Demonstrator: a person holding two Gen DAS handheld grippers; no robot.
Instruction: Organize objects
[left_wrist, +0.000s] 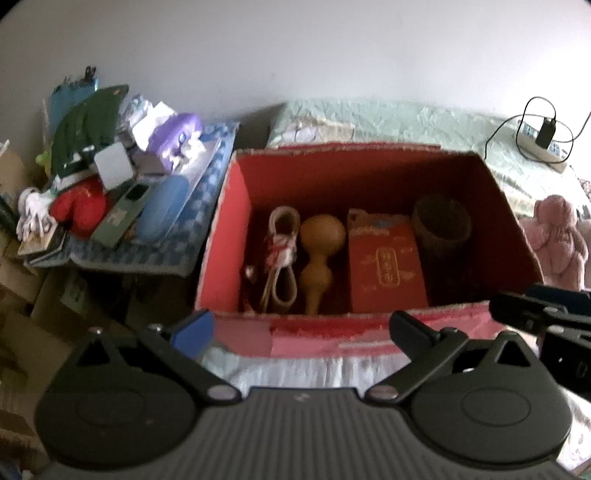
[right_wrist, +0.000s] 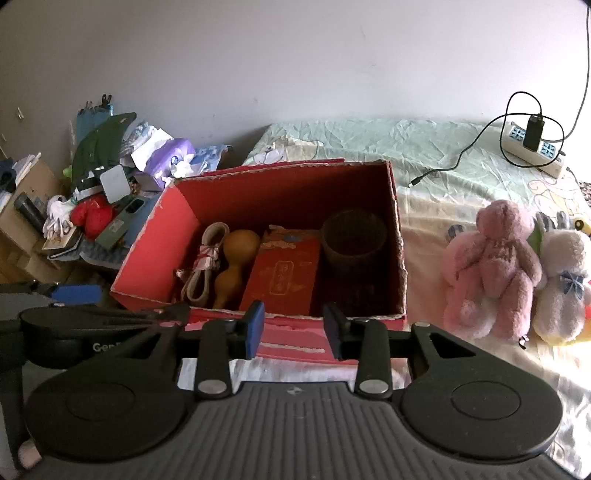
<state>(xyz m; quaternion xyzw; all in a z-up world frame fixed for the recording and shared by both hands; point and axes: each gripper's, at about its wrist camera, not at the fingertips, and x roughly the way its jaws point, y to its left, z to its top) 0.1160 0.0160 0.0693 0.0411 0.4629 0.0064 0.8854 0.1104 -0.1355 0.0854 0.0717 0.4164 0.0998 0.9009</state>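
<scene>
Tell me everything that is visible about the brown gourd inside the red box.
The gourd is tan-brown with a smooth, matte skin that looks like dried natural shell. It has two bulbs: a large round one toward the back of the red box and a smaller one toward the front, joined by a narrow waist. It lies on its side on the box floor, between the bundled white cord and the red packet; it seems to touch both. Neither gripper touches it.
</scene>
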